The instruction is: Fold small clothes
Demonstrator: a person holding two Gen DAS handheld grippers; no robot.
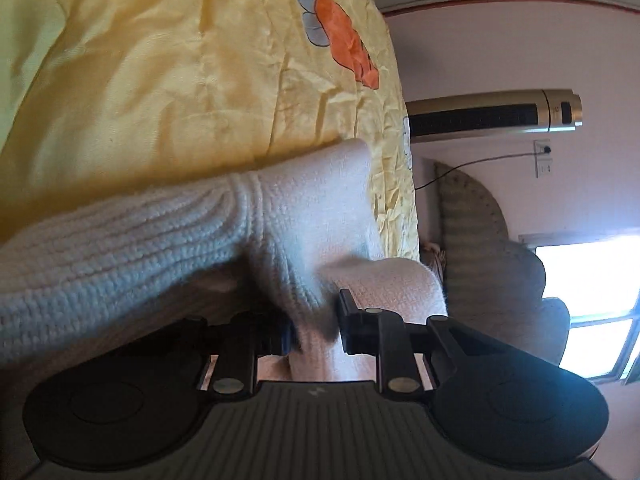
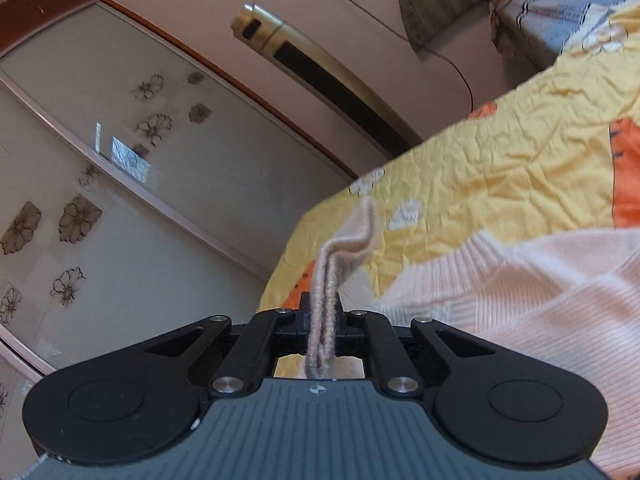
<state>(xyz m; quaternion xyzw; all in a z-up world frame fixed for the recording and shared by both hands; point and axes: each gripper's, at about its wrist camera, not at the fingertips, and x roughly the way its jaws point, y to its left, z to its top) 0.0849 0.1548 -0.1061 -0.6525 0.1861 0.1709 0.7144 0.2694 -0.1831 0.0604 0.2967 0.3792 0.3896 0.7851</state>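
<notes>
In the left wrist view, the left gripper [image 1: 314,326] sits at the lower centre of the frame with its jaws clamped on a bunched fold of the cream-white knitted sweater [image 1: 168,240]. The knit fills the gap between the two black fingers [image 1: 352,320]. From there the sweater spreads to the left edge of the frame as a ribbed sleeve, and a flatter panel rises toward the middle. It lies against the crinkled yellow quilted bedspread with orange and grey flower patches [image 1: 180,72], which covers the upper left of the frame. At the right of that view stand a gold tower fan [image 1: 492,114], a pale wall with a socket and cord, and a bright window [image 1: 592,292] at the lower right.

In the right wrist view, the right gripper [image 2: 320,320] is at the lower centre, its jaws clenched on a thin doubled edge of the sweater [image 2: 540,304]; that strip stands up between the fingers and curls over at its tip near mid-frame. The rest of the garment lies at the lower right, resting on the bedspread [image 2: 500,168] that runs from centre to the right edge. The left half of the frame shows frosted wardrobe doors with flower prints [image 2: 140,168], and the fan [image 2: 320,72] slants across the upper middle.
</notes>
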